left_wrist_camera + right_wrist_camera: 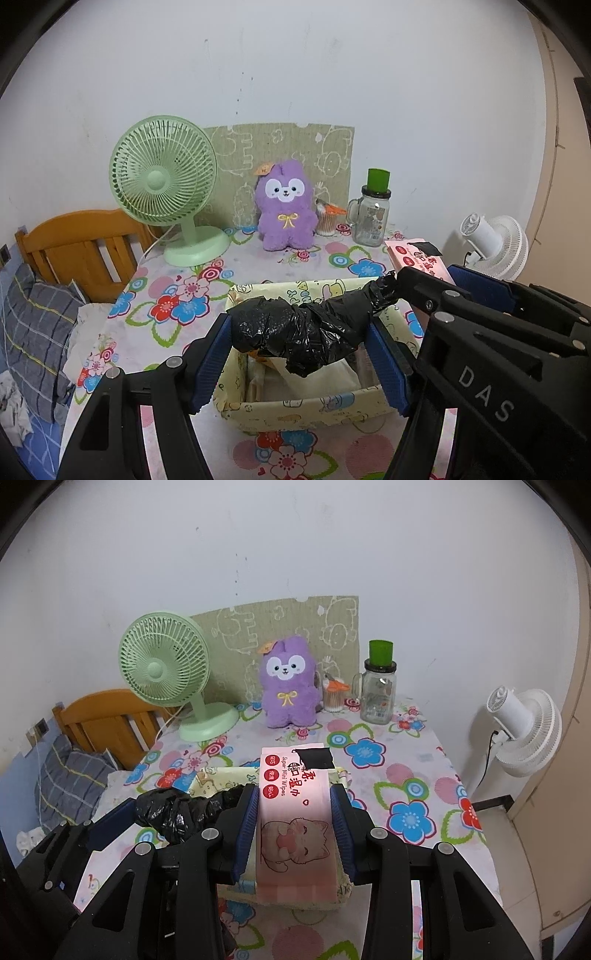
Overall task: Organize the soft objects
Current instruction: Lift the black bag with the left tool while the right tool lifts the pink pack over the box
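Note:
My left gripper [299, 354] is shut on a roll of black plastic bags [306, 332], held just above the open yellow cartoon-print box [314, 408]. The roll also shows in the right wrist view [173, 812]. My right gripper [295, 830] is shut on a pink pack of wet wipes [295, 819], held over the right part of the same box [207, 775]. In the left wrist view the pack [417, 258] and the right gripper's arm sit at right. The box holds pale packets, partly hidden.
On the floral tablecloth [177, 306] at the back stand a green fan [166, 184], a purple plush [284, 206], a cotton swab jar [327, 221] and a glass mug jar [371, 214]. A wooden headboard [81, 247] and bedding lie left; a white fan [524, 731] stands right.

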A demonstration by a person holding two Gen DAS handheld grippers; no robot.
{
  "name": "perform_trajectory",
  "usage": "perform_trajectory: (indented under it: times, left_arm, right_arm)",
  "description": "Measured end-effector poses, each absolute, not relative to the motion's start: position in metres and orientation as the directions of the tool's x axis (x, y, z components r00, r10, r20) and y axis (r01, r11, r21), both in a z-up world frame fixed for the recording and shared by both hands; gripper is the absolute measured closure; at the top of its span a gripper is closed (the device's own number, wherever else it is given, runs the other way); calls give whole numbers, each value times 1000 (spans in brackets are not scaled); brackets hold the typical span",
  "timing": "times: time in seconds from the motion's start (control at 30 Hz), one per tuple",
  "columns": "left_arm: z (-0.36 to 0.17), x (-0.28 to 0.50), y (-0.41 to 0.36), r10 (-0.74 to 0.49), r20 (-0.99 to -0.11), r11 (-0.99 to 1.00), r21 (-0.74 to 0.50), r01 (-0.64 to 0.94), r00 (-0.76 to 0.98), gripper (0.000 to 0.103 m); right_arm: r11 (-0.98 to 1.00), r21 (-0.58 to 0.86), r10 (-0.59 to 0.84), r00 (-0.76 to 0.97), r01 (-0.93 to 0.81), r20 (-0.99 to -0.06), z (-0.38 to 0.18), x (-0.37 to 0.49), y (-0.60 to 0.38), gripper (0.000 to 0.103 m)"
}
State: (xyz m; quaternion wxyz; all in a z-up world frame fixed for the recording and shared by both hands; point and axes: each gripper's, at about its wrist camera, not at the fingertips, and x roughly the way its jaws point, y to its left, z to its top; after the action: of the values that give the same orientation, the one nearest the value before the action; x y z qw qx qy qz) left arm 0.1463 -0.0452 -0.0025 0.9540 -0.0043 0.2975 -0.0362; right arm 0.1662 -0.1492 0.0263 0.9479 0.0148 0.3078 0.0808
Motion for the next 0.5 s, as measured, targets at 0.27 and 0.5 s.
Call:
perform_trajectory:
  times: [0.27, 0.5]
  left_arm:
    - [-15, 165, -41, -76, -597, 997, -47, 60, 799, 29]
    - [-32, 179, -39, -72, -629, 997, -38, 61, 774, 29]
  right_arm:
    - [986, 79, 162, 775, -144, -610, 14, 191, -145, 61]
    - [986, 76, 163, 748, -149, -644, -3, 210, -138, 61]
